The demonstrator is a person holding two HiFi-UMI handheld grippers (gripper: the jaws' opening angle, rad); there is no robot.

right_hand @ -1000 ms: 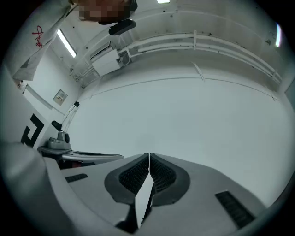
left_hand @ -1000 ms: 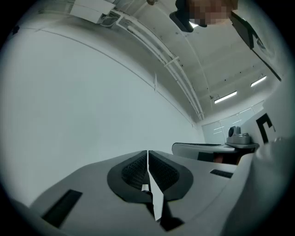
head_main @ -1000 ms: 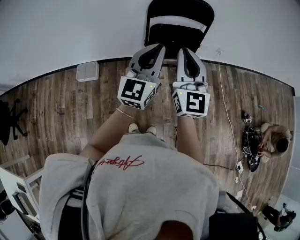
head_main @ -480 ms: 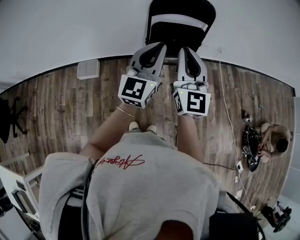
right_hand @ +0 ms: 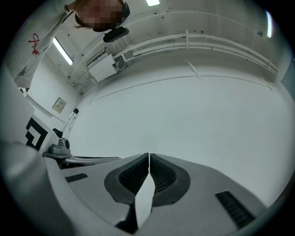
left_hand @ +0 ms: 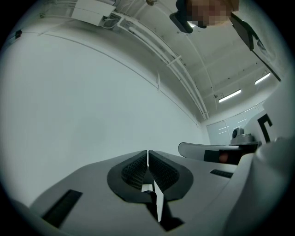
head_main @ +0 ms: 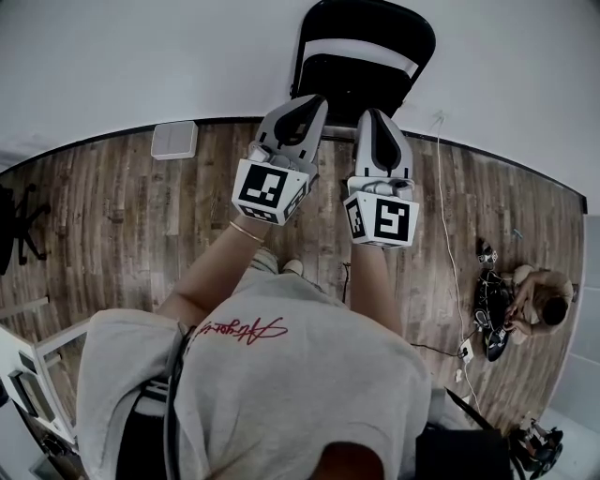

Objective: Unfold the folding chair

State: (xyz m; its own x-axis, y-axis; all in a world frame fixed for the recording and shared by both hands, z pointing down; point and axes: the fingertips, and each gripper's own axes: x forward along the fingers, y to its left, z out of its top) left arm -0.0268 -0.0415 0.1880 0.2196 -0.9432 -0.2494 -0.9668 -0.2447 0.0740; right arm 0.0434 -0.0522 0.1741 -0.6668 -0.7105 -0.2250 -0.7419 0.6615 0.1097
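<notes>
At the wall (head_main: 141, 66) stands the black folding chair (head_main: 361, 56); left gripper (left_hand: 148, 155) and right gripper (right_hand: 149, 158) are both closed, empty.

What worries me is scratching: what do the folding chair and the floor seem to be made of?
Folding chair: black throughout, with a thin curved frame that suggests painted metal tube. The back and seat panels could be plastic or vinyl; it is too far away to tell.
Floor: brown planks with grain streaks and seams, matte. Whether it is real wood or laminate is unclear.
</notes>
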